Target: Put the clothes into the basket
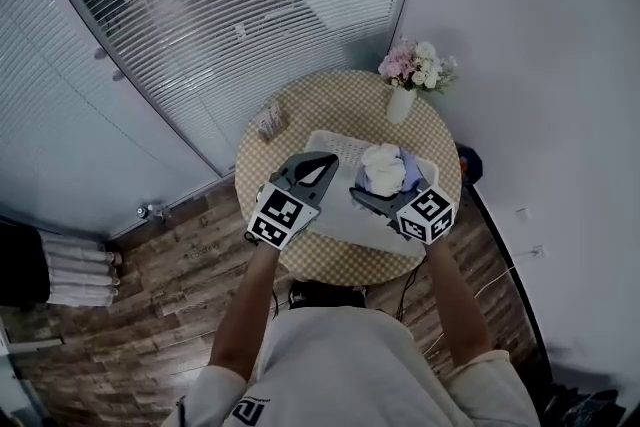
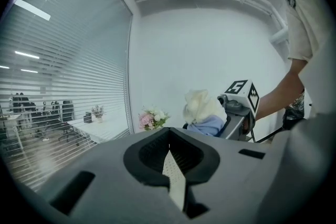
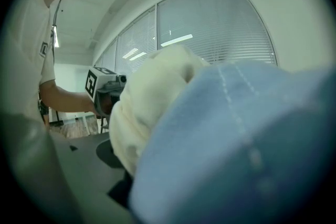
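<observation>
A bundle of clothes, a cream piece (image 1: 383, 165) on top of a light blue piece (image 1: 405, 177), hangs over the white basket (image 1: 338, 147) on the round checkered table (image 1: 330, 100). My right gripper (image 1: 378, 187) is shut on this bundle. In the right gripper view the cream cloth (image 3: 147, 107) and the blue cloth (image 3: 241, 144) fill the frame and hide the jaws. My left gripper (image 1: 322, 163) hovers just left of the bundle, above the basket's left side, jaws together and empty. The left gripper view shows its closed jaws (image 2: 169, 139) and, beyond them, the bundle (image 2: 202, 110).
A white vase of pink and white flowers (image 1: 415, 75) stands at the table's far right edge. A small object (image 1: 268, 120) sits at the table's far left. A glass wall with blinds (image 1: 200, 35) runs behind. Rolled white towels (image 1: 75, 270) lie on the wooden floor at left.
</observation>
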`<control>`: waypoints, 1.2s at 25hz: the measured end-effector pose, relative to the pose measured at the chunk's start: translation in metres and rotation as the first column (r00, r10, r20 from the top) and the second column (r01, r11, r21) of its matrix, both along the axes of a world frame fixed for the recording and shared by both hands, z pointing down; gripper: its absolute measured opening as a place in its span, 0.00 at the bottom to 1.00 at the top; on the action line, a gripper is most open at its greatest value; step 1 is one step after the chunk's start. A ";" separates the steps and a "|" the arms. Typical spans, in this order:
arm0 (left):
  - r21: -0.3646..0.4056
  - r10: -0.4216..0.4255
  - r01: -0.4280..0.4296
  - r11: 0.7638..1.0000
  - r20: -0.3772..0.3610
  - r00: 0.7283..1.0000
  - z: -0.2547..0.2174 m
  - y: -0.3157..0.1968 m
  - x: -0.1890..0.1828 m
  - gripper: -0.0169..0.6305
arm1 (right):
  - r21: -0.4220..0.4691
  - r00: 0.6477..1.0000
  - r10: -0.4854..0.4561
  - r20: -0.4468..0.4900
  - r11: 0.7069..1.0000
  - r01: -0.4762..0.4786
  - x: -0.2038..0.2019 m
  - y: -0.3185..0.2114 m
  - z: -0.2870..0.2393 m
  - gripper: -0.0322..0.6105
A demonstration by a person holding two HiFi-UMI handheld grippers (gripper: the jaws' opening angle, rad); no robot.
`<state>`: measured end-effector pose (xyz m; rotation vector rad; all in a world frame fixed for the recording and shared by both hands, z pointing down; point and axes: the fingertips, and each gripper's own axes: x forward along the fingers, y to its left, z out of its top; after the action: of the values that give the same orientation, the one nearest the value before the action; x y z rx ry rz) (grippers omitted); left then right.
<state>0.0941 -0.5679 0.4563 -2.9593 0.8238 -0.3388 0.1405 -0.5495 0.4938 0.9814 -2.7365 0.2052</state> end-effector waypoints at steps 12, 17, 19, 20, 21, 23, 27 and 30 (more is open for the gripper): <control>-0.047 -0.048 0.047 0.998 -0.016 0.999 0.014 0.012 -0.007 0.05 | -0.231 0.948 -0.225 -0.226 0.958 0.172 -0.022 0.005 0.109 0.67; -0.064 -0.057 0.056 0.996 -0.016 0.998 0.020 0.018 -0.007 0.05 | -0.275 0.926 -0.282 -0.251 0.938 0.212 -0.032 0.006 0.131 0.67; -0.062 -0.055 0.054 0.997 -0.015 0.998 0.019 0.019 -0.006 0.05 | -0.294 0.923 -0.293 -0.250 0.931 0.216 -0.033 0.005 0.141 0.67; -0.060 -0.054 0.053 0.997 -0.014 0.998 0.018 0.019 -0.006 0.05 | -0.303 0.922 -0.297 -0.249 0.928 0.218 -0.033 0.005 0.144 0.67; -0.057 -0.053 0.052 0.997 -0.014 0.998 0.017 0.020 -0.006 0.05 | -0.311 0.921 -0.301 -0.248 0.925 0.219 -0.033 0.004 0.148 0.67; -0.055 -0.053 0.053 0.997 -0.011 0.999 0.015 0.021 -0.005 0.05 | -0.325 0.918 -0.307 -0.251 0.920 0.218 -0.031 0.004 0.154 0.67; -0.058 -0.063 0.063 0.996 0.003 0.998 0.019 0.019 -0.012 0.05 | -0.389 0.879 -0.339 -0.336 0.900 0.198 -0.028 0.006 0.170 0.69; -0.053 -0.072 0.072 0.996 -0.002 0.997 0.017 0.016 -0.016 0.05 | -0.416 0.807 -0.400 -0.435 0.884 0.214 -0.023 0.012 0.178 0.76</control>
<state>0.0777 -0.5522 0.4733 -2.9851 0.9387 -0.3638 0.1172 -0.5373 0.6722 0.3949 -2.2130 0.3081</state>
